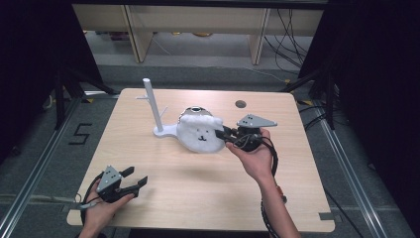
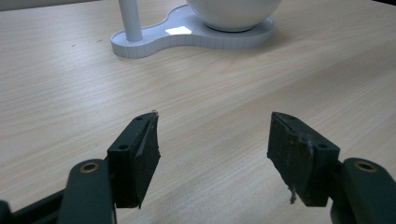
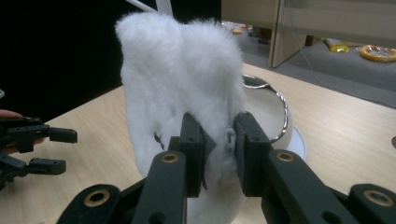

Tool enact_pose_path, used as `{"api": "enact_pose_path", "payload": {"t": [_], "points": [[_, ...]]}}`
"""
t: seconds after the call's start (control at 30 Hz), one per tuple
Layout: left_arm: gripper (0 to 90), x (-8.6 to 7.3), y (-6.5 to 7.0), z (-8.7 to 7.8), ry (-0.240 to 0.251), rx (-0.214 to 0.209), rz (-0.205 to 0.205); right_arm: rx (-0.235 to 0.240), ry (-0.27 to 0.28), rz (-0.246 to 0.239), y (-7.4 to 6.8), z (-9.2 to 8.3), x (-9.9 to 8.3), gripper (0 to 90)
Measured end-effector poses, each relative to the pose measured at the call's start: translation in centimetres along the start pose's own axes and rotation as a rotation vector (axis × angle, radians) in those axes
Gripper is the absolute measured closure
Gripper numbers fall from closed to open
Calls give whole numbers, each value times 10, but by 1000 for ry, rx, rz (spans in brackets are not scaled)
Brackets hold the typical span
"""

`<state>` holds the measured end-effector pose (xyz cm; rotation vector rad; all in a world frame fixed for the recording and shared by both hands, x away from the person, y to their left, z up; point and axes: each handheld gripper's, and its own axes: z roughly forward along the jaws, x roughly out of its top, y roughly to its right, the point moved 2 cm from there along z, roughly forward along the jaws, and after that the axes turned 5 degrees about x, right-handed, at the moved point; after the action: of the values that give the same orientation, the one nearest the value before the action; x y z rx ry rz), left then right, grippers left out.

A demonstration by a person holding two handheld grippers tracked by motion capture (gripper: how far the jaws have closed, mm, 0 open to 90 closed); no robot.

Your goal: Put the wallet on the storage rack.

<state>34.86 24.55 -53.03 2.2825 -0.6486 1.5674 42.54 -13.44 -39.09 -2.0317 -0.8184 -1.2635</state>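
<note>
Up close, a fluffy white cover (image 3: pixel 180 79) with a stitched face, pinched between the right gripper (image 3: pixel 219 149) jaws; left gripper (image 2: pixel 212 154) jaws spread.

Lit evenly from overhead; glared off the tabletop (image 2: pixel 219 70) and white stand base (image 2: pixel 180 31); stayed dark at surroundings, soft in the distance.
</note>
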Motion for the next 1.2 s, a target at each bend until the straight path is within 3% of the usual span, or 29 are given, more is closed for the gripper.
{"api": "enact_pose_path", "payload": {"t": [0.03,0.07,0.13,0.17,0.2,0.23,0.37,0.4,0.43,0.47,0.6,0.63,0.8,0.83,0.9,0.93,1.0,1.2], "points": [[329,-1,1,-1,-8,11,-22,-5,6,-25,3,1,3,761],[329,0,0,-1,3,11,0,-2,4,1,1,2,4,761],[327,0,-1,-1,7,10,-4,-9,5,-10,4,4,7,761],[325,0,0,-1,5,13,-5,-6,2,11,3,4,9,761],[325,0,0,-1,7,12,-9,-13,6,-30,6,5,10,761],[323,0,0,-1,8,14,-8,-11,0,2,5,6,11,761],[321,0,1,-2,-4,30,-12,-5,14,-24,9,9,15,761],[321,-1,1,-2,-15,37,-18,-14,11,-3,8,9,16,761],[321,0,1,-1,4,22,-10,-15,19,-8,9,10,17,761],[321,0,1,0,4,23,-9,-33,23,-47,12,10,18,761],[321,0,1,0,4,23,-4,-14,14,-7,10,12,19,761],[320,0,1,0,4,24,-7,-21,23,-30,13,13,20,761],[321,0,1,0,6,23,-11,-28,21,-14,15,15,23,761],[321,0,1,0,6,24,-11,-31,19,-39,17,16,24,760],[321,-1,1,-1,-2,32,-21,-34,13,-19,17,17,25,760],[321,0,0,-1,3,27,-14,-43,20,-44,20,17,26,760],[320,0,0,0,3,26,-14,-43,19,-9,18,19,26,760],[320,0,0,0,4,29,-19,-35,15,1,24,24,26,760]]}}
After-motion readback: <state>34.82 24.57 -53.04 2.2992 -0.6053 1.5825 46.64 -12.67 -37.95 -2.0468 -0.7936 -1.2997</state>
